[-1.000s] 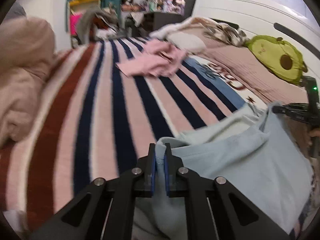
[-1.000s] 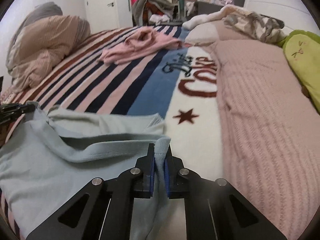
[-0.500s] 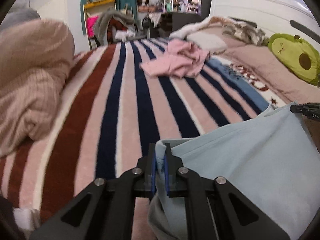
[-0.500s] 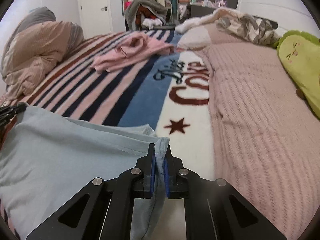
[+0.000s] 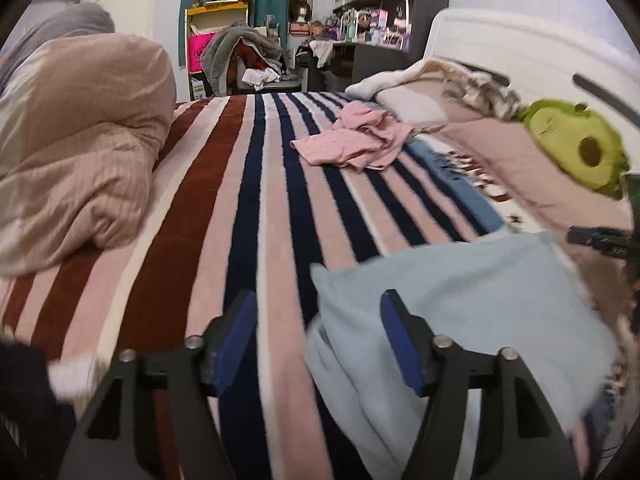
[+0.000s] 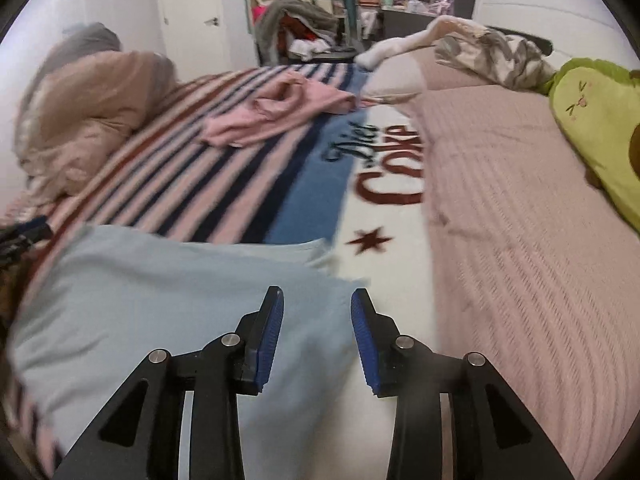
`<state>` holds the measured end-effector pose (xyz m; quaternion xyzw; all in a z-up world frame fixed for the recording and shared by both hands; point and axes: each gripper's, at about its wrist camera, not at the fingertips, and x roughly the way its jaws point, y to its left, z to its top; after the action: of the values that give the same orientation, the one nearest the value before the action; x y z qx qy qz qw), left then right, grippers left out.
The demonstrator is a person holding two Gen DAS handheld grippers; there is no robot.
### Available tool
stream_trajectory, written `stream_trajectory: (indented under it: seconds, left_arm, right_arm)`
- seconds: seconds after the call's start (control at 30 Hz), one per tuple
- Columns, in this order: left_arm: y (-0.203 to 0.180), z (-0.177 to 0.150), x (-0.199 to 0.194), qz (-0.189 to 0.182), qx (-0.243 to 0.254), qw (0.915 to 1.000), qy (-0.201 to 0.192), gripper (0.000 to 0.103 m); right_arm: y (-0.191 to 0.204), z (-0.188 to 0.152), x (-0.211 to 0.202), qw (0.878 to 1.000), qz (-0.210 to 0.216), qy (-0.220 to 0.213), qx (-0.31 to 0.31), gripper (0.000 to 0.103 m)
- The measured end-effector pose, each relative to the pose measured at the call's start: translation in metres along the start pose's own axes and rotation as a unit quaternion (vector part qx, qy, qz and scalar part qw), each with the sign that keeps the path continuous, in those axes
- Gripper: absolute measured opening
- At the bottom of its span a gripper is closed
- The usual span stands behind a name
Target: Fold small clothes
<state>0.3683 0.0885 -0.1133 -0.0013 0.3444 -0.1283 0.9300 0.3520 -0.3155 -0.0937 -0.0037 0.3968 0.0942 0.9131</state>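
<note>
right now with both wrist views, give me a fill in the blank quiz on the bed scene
1. The left gripper stands ____, its pads off the blue garment.
2. The crumpled garment farther up the bed is ____ in colour.
3. The plush beside the headboard is shaped like an ____.
4. The red star lies on the ____ part of the blanket.

Missing words: open; pink; avocado; white

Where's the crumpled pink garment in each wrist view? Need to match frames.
Left wrist: crumpled pink garment upper centre-right, on the striped blanket.
Right wrist: crumpled pink garment upper centre-left, same stripes.
Shared landmark: green avocado plush, right edge in both.
</note>
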Motion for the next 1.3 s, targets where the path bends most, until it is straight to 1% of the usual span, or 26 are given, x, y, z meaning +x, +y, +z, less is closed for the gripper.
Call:
stream_trajectory:
  seconds: [0.03,0.07,0.13,0.2,0.27,0.37,0.4,0.43,0.5,0.6,0.7,0.73,0.87,1.0,1.1,1.23,1.3]
  left_arm:
    - [-0.001,-0.009,-0.015,-0.009,-0.011,0.9999,0.0,0.068]
    - [-0.003,-0.015,-0.025,-0.015,-0.016,0.9998,0.002,0.069]
    - [-0.007,-0.032,-0.047,-0.025,-0.029,0.9993,0.002,0.072]
    - [-0.01,-0.048,-0.065,-0.035,-0.047,0.9983,0.006,0.072]
    - [-0.011,-0.066,-0.084,-0.051,-0.075,0.9958,0.008,0.072]
    - [-0.012,-0.089,-0.102,-0.081,-0.112,0.9902,0.015,0.074]
    - [-0.014,-0.096,-0.106,-0.093,-0.125,0.9876,0.019,0.076]
    - [-0.015,-0.105,-0.108,-0.113,-0.141,0.9832,0.026,0.077]
    - [-0.019,-0.118,-0.109,-0.133,-0.16,0.9775,0.034,0.077]
    - [-0.028,-0.135,-0.104,-0.158,-0.192,0.9677,0.042,0.077]
    - [-0.037,-0.145,-0.094,-0.196,-0.233,0.9515,0.047,0.077]
    - [-0.04,-0.147,-0.093,-0.201,-0.237,0.9492,0.048,0.077]
    - [-0.056,-0.147,-0.08,-0.208,-0.246,0.9451,0.057,0.077]
    - [-0.059,-0.145,-0.06,-0.213,-0.272,0.9363,0.065,0.077]
    - [-0.057,-0.142,-0.043,-0.217,-0.294,0.9282,0.071,0.077]
    - [-0.059,-0.136,-0.026,-0.21,-0.3,0.928,0.066,0.077]
    - [-0.061,-0.132,-0.019,-0.205,-0.303,0.9283,0.063,0.077]
  right_arm:
    - [0.006,-0.004,-0.007,1.0,0.019,0.0,0.0,0.03]
    - [0.013,-0.009,-0.013,0.999,0.033,0.001,-0.004,0.03]
    - [0.033,-0.018,-0.024,0.998,0.055,0.005,-0.02,0.03]
    - [0.054,-0.03,-0.034,0.996,0.077,0.012,-0.036,0.03]
    - [0.073,-0.043,-0.041,0.993,0.107,0.021,-0.045,0.03]
    - [0.098,-0.061,-0.05,0.988,0.14,0.028,-0.058,0.03]
    - [0.106,-0.066,-0.052,0.987,0.143,0.028,-0.066,0.03]
    - [0.113,-0.072,-0.054,0.987,0.143,0.027,-0.073,0.03]
    - [0.126,-0.083,-0.057,0.986,0.142,0.028,-0.085,0.03]
    - [0.136,-0.096,-0.06,0.984,0.142,0.028,-0.1,0.03]
    - [0.139,-0.106,-0.062,0.986,0.126,0.025,-0.11,0.03]
    - [0.139,-0.109,-0.063,0.986,0.125,0.025,-0.11,0.03]
    - [0.135,-0.117,-0.065,0.986,0.128,0.024,-0.103,0.03]
    - [0.134,-0.122,-0.063,0.985,0.131,0.027,-0.106,0.03]
    - [0.136,-0.12,-0.065,0.985,0.135,0.02,-0.107,0.03]
    - [0.137,-0.112,-0.066,0.982,0.158,0.014,-0.107,0.03]
    - [0.138,-0.111,-0.064,0.981,0.162,0.016,-0.11,0.03]
